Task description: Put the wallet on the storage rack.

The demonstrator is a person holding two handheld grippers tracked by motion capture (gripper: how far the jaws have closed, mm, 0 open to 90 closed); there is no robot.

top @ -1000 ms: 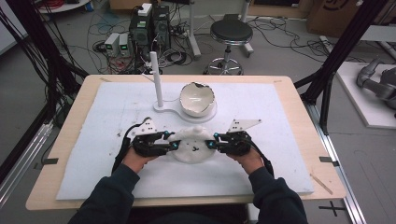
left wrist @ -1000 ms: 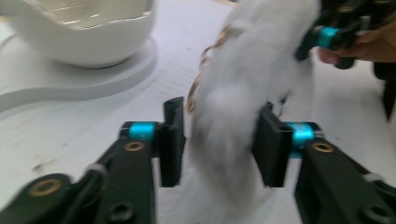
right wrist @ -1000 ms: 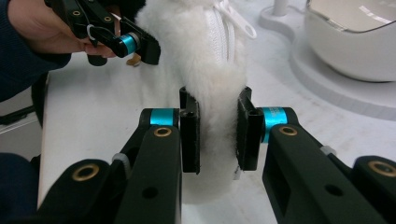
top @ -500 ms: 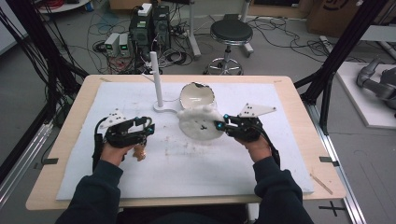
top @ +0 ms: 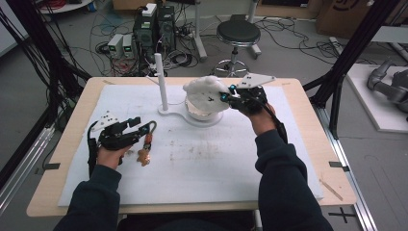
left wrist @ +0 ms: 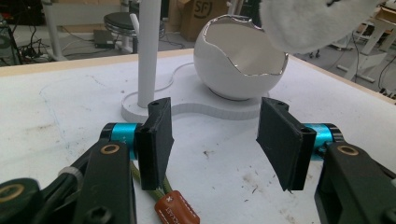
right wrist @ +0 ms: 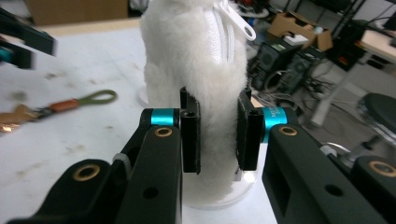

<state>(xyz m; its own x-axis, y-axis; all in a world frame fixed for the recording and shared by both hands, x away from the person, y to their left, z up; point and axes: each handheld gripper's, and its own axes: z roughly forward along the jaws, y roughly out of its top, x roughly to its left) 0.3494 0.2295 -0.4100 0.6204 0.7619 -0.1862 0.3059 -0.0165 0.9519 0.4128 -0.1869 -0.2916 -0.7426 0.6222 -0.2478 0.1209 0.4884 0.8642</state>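
Note:
My right gripper (top: 225, 96) is shut on a white fluffy zip pouch (top: 204, 87), which it holds just above a white broken-egg bowl (top: 199, 109). In the right gripper view the jaws pinch the pouch (right wrist: 187, 56) at mid-height, with its zipper pull (right wrist: 240, 23) at the top. My left gripper (top: 144, 129) hovers open at the left of the mat. A keychain (top: 146, 144) with an olive loop, a brown tag and a copper charm lies under its tips. In the left gripper view the gap between the jaws (left wrist: 215, 140) is empty, and the brown tag (left wrist: 175, 210) lies below the left jaw.
The bowl (left wrist: 233, 70) stands on a flat white base (top: 173, 114) with an upright white post (top: 161, 82) at its left end. A white mat (top: 216, 163) covers the wooden table. A stool and cabling stand beyond the far edge.
Both grippers were together at the pouch in mid-table. The left one has moved off to the left by the keychain. The right one has carried the pouch up and back over the bowl.

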